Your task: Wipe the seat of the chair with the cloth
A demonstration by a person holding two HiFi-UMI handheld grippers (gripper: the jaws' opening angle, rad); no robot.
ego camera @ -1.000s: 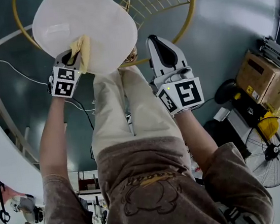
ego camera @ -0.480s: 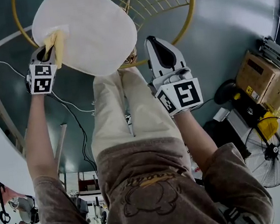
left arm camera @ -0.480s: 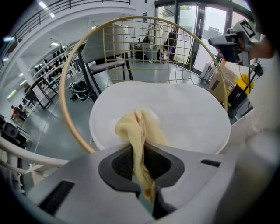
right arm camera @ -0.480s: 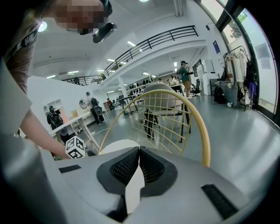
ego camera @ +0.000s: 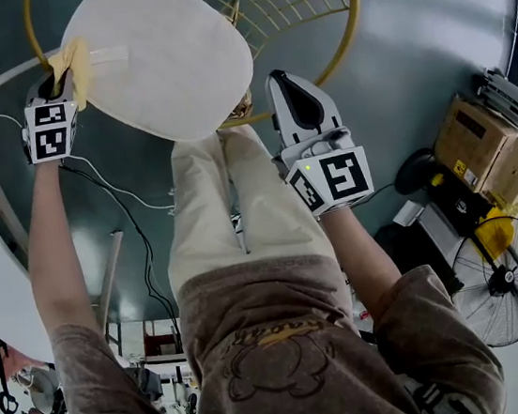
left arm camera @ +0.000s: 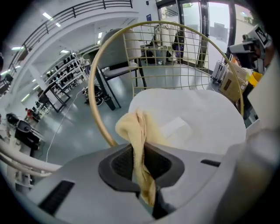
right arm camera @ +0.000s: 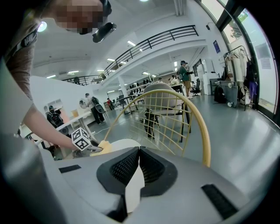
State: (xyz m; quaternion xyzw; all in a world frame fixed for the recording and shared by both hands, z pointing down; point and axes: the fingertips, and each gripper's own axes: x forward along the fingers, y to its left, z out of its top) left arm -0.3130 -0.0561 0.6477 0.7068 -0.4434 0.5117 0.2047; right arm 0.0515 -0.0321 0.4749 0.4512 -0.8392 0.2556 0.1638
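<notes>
Leftward along the seat's rim is where the left gripper (ego camera: 61, 85) has slid over the last second. It started at the near edge of the white chair seat (ego camera: 168, 57) and now sits at the seat's far left edge, carrying the yellow cloth (ego camera: 75, 57) with it. The right gripper (ego camera: 285, 84) has barely shifted.

In the left gripper view, the left gripper (left arm camera: 141, 164) is pinching the cloth (left arm camera: 131, 127). A strip of it runs down between the two jaws, and the bunched end spills forward onto the edge of the seat (left arm camera: 197, 118). The chair's yellow wire back (left arm camera: 175, 57) arches behind the seat.

In the right gripper view, the right gripper (right arm camera: 138, 159) has its jaw tips pressed together. It hangs in the air to the right of the seat, over the person's beige trousers (ego camera: 238, 194) and apart from the chair. That view also shows the cloth (right arm camera: 103, 146) lying on the seat (right arm camera: 124, 143), just beside the left gripper's marker cube (right arm camera: 80, 139).

A cardboard box (ego camera: 485, 138) stands on the grey floor (ego camera: 425, 28) at the right, well apart from the chair. What it holds cannot be made out. A floor fan (ego camera: 505, 281) stands near it.
</notes>
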